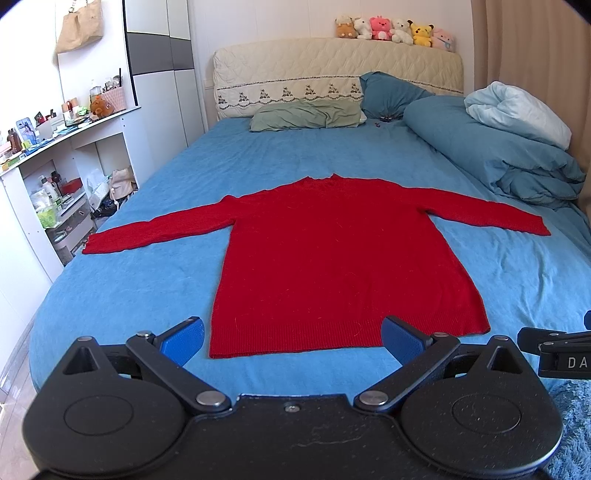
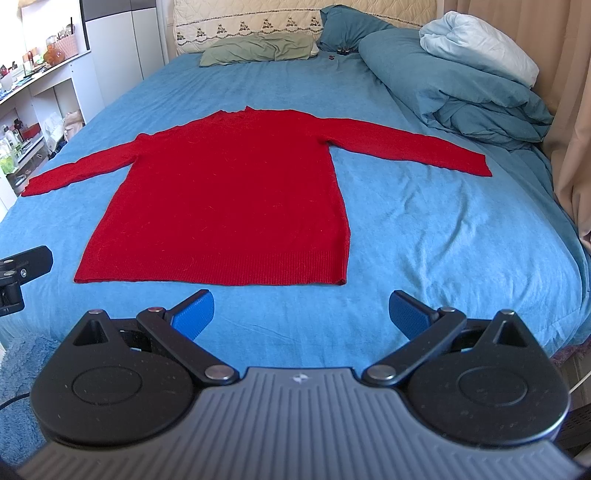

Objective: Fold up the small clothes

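Red knit sweater (image 1: 332, 254): long-sleeved, lying flat on the bed (image 1: 147, 288), both sleeves spread out to the sides, neck toward the headboard, ribbed hem toward the foot of the bed. Unfolded.

Left tool (image 1: 293, 339): blue-padded fingers (image 1: 183, 340) wide apart, holding nothing. It hovers at the foot of the bed; in its own view the hem of the sweater shows between the fingers. Whether it touches the cloth cannot be told.

Right tool (image 2: 301, 314): fingers (image 2: 194, 314) wide apart, holding nothing. It is near the hem's right corner but apart from the sweater, with bare sheet between them.

Bed covering: blue sheet, lightly wrinkled.

Green pillow (image 1: 306, 116): flat, at the head of the bed.

Dark blue pillow (image 1: 388, 92): propped against the headboard, beside the green one.

Blue duvet (image 1: 491, 158): bundled along the right edge of the bed, a pale blue pillow (image 1: 517, 110) on top.

Headboard (image 1: 332, 70): cream, quilted, with an embroidered border.

Plush toys (image 1: 395, 31): a row on top of the headboard.

White shelf unit (image 1: 66, 155): left of the bed, cluttered with bottles and small items.

Beige curtain (image 2: 554, 55): right of the bed.
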